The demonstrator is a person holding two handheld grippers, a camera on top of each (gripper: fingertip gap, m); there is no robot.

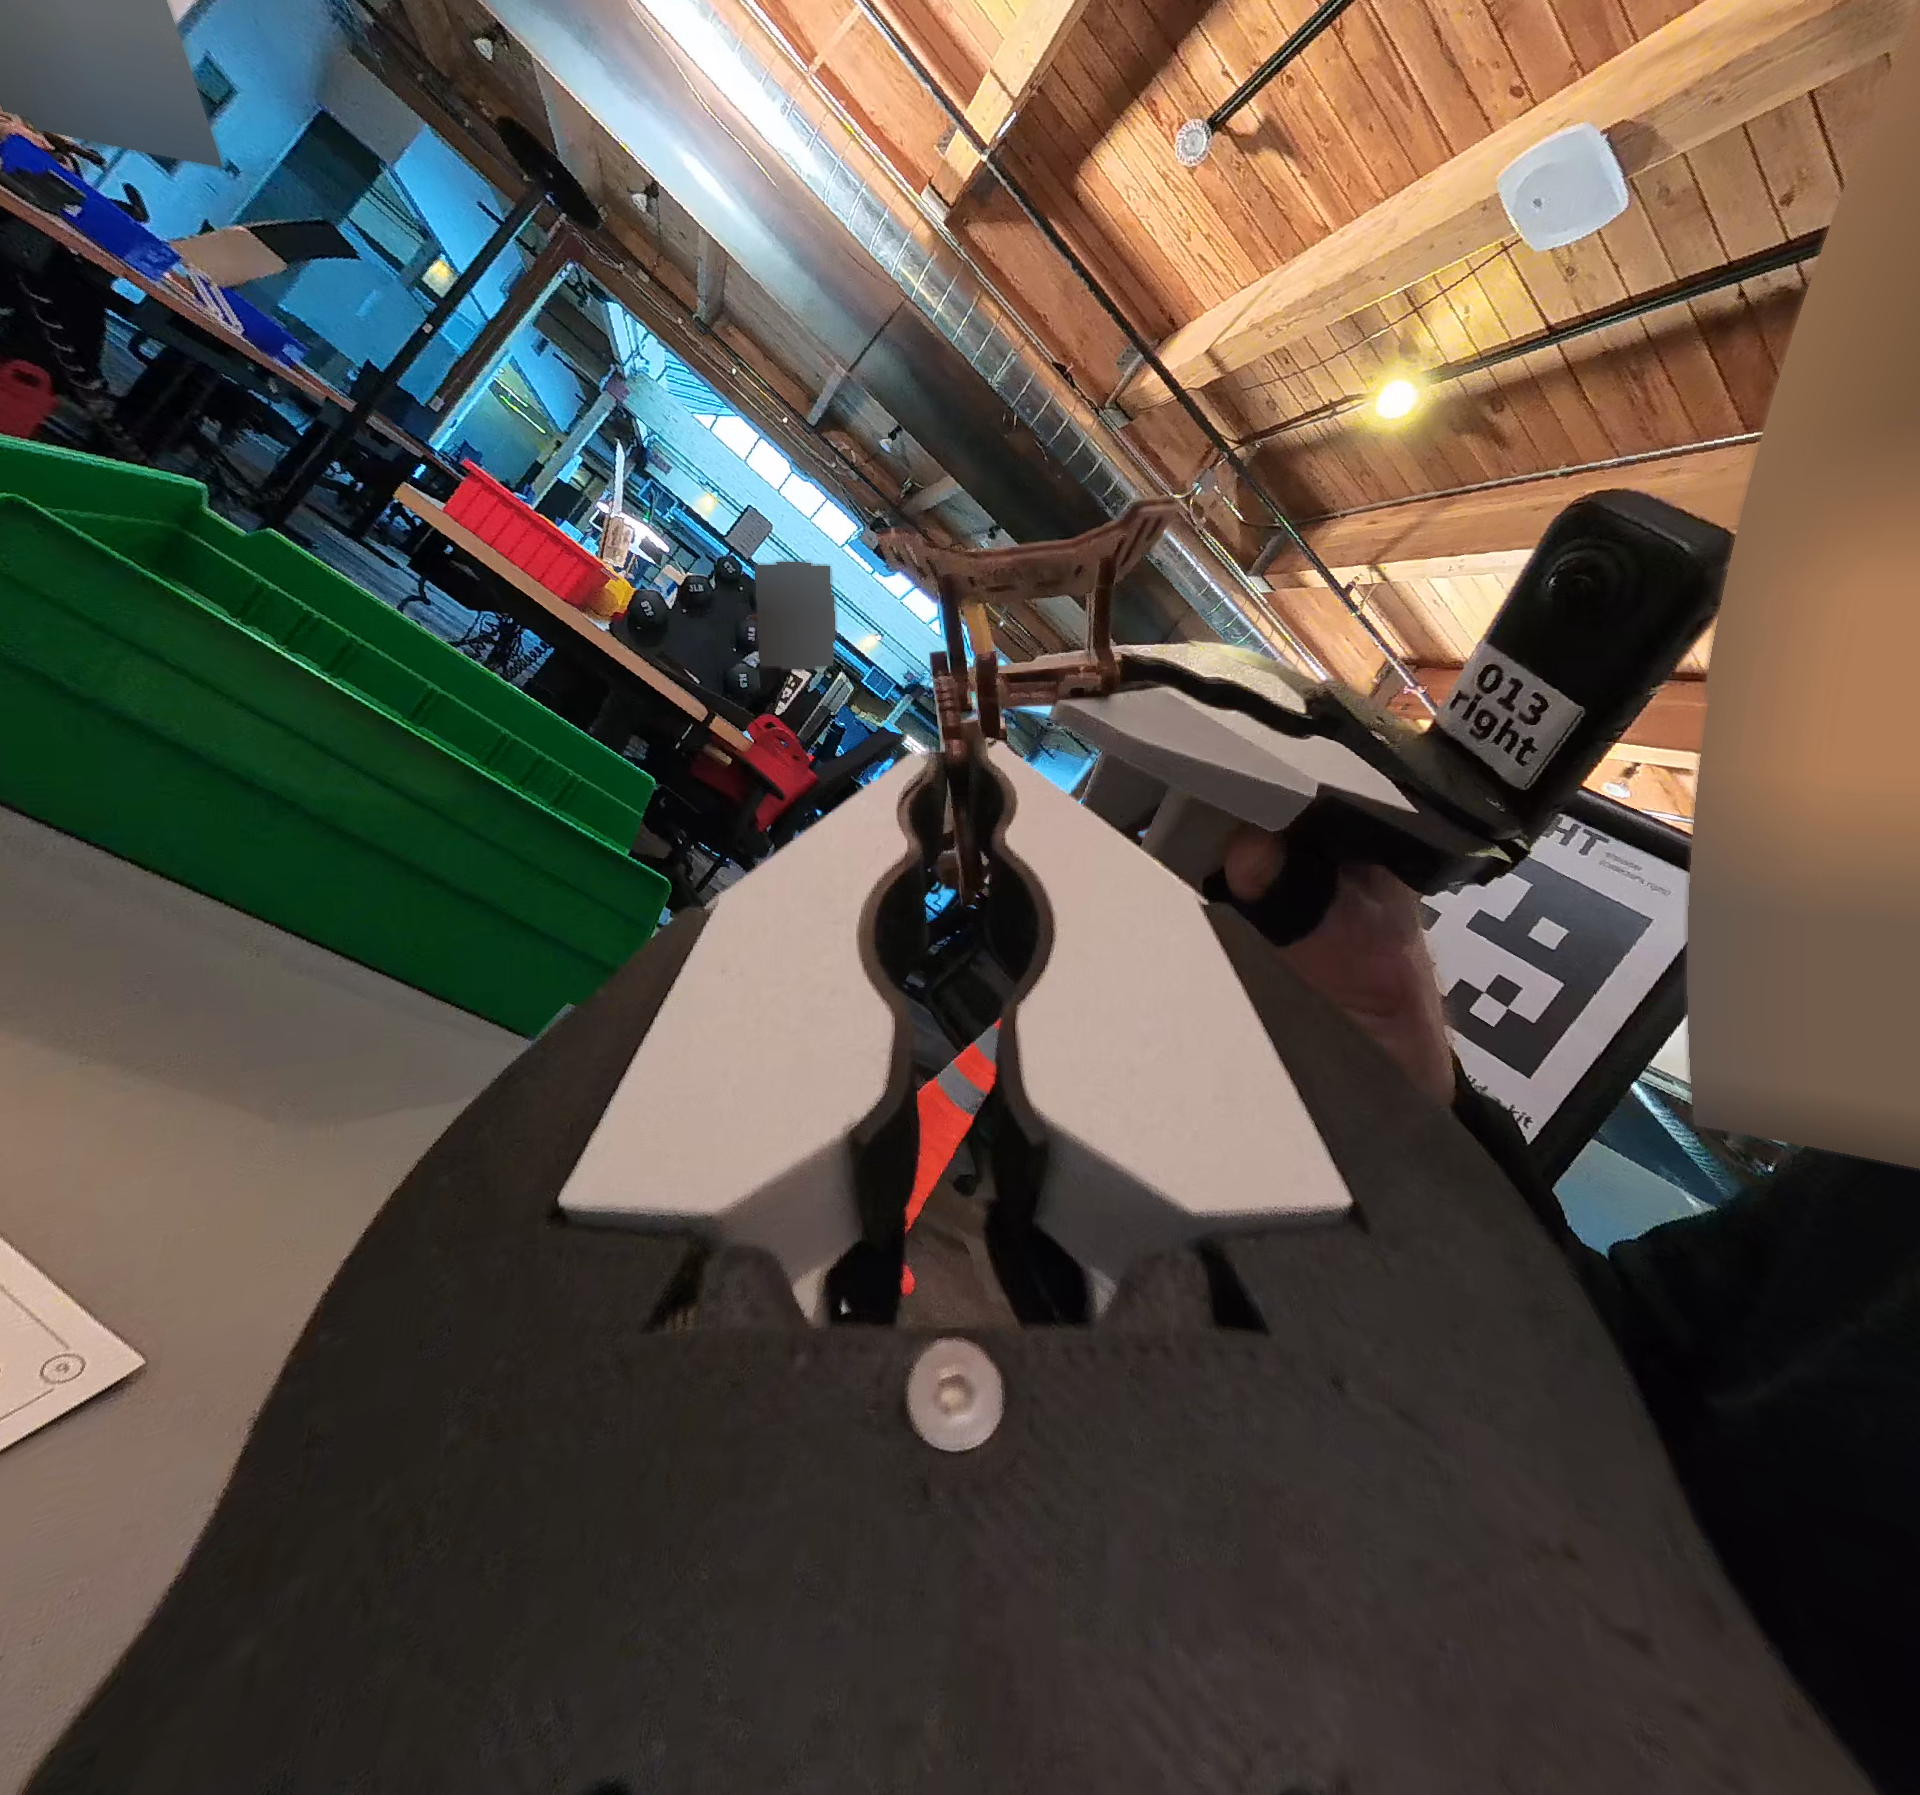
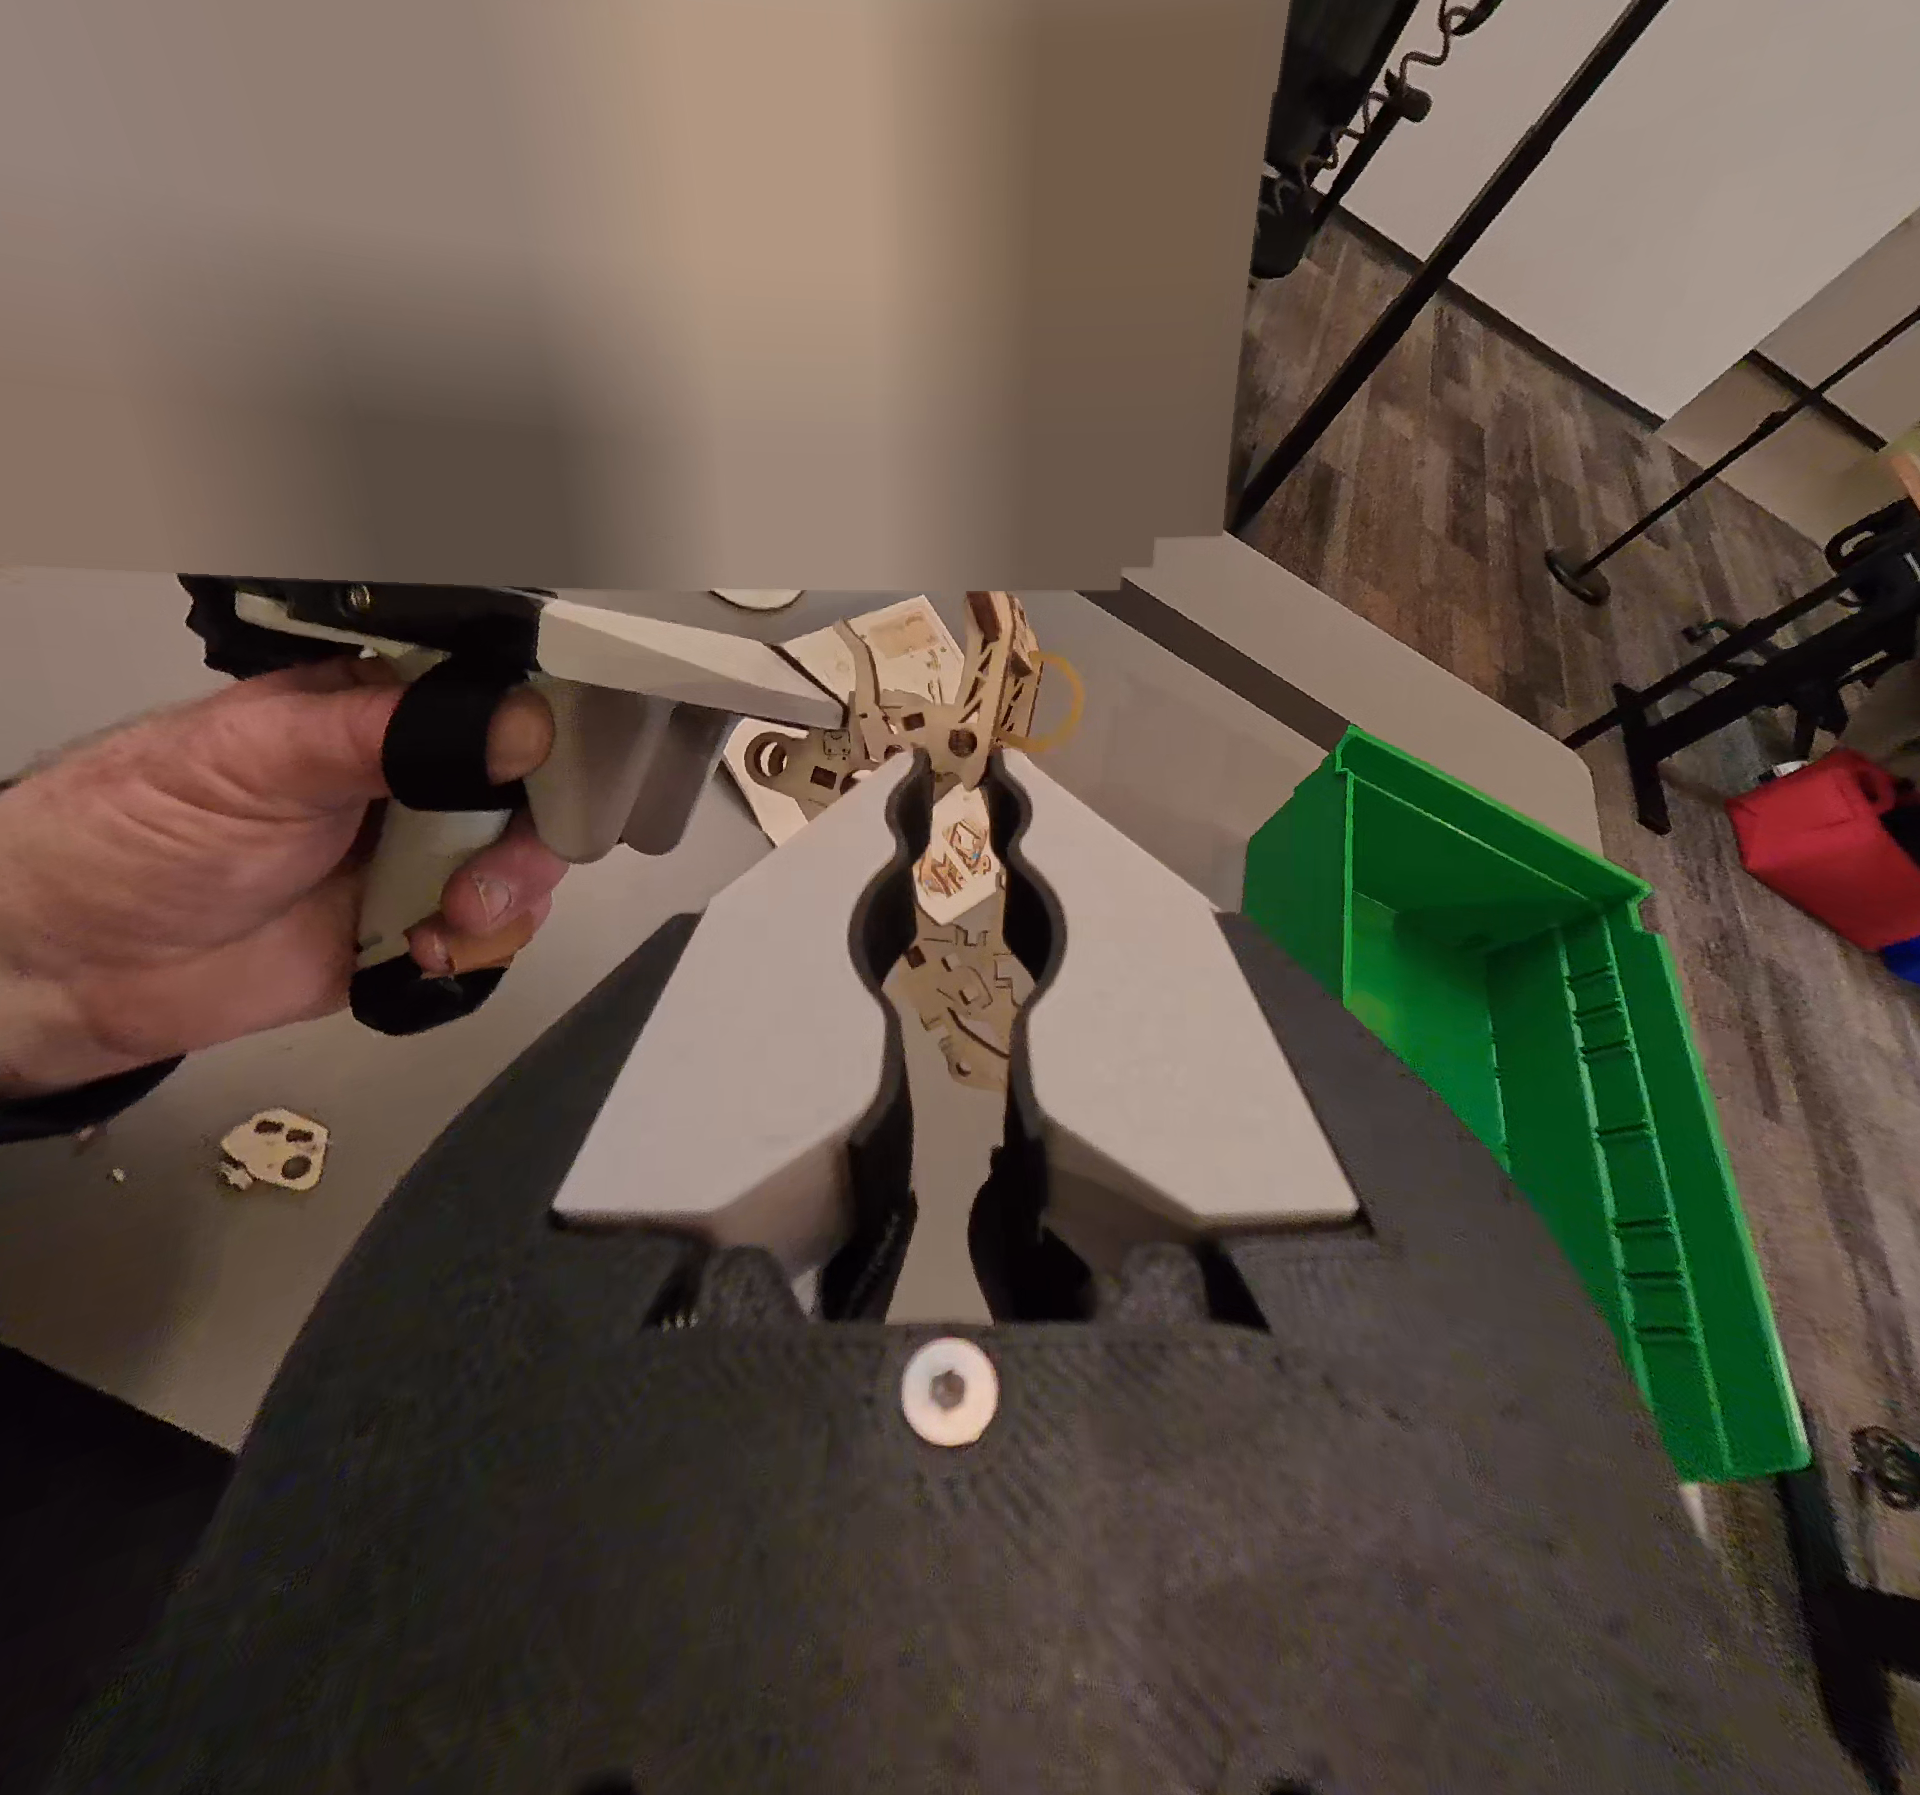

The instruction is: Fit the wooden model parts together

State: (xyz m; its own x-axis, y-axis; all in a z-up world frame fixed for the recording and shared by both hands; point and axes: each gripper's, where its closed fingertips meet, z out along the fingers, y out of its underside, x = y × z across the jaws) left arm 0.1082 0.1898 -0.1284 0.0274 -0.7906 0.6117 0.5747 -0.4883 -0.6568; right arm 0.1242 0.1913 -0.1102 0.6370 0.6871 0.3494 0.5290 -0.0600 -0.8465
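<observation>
Grey tabletop (image 2: 312,1278) below, green bins (image 2: 1538,1070) off to the side, and I've got both grippers up in the air. My left gripper (image 1: 961,758) is clamped on a thin strut of the wooden model (image 1: 1023,592); my right gripper (image 2: 951,769) is pinched shut on its lower joint. Feels like light, brittle laser-cut ply, so I'd grip flat faces near joints, gently.
</observation>
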